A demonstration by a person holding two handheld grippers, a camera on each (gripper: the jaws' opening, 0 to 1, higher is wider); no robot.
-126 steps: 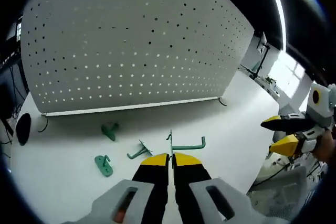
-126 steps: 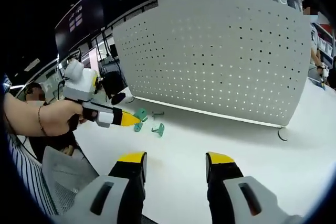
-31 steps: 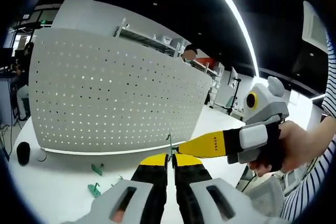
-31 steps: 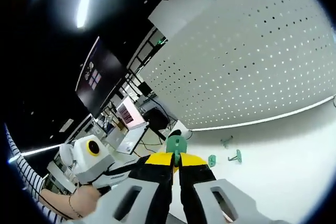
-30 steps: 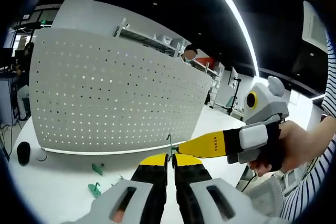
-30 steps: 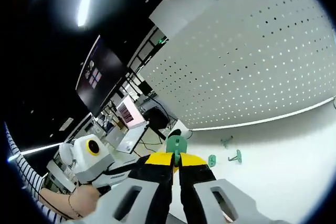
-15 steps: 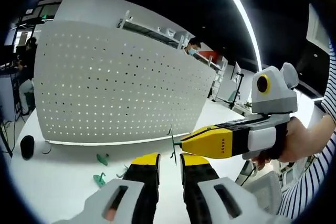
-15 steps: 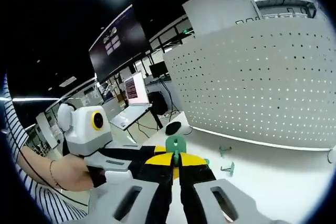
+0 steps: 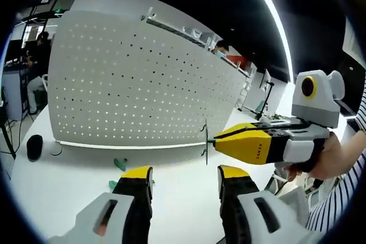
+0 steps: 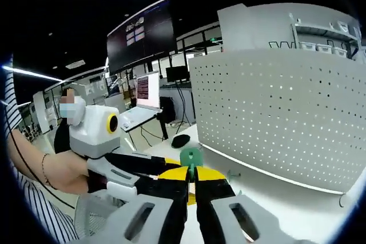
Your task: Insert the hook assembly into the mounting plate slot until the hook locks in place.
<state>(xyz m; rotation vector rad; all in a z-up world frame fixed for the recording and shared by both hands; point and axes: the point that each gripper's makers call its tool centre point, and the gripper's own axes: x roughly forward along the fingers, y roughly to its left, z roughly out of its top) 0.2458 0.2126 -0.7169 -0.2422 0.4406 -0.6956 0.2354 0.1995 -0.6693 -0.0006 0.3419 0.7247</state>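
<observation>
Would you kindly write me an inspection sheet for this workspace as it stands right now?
Surface: white table, mostly bare.
Job's things: green hook assembly pinched in the right gripper; white pegboard standing upright on the table.
Clutter: loose green hooks; black mouse.
Grippers: left gripper open, holding nothing; right gripper shut.
Cables: thin cable loop by the pegboard's foot.
Surroundings: monitors, shelving, ceiling strip lights.

Each gripper has a light grey body with a dark slot, black fingers (image 9: 139, 198) and yellow tips. The right gripper (image 9: 213, 139) carries a yellow wedge with small dark lettering and a grey band. The left gripper (image 10: 171, 171) shows black links. The person wears a striped sleeve (image 9: 337, 221) and a thin bracelet (image 10: 44, 171).
</observation>
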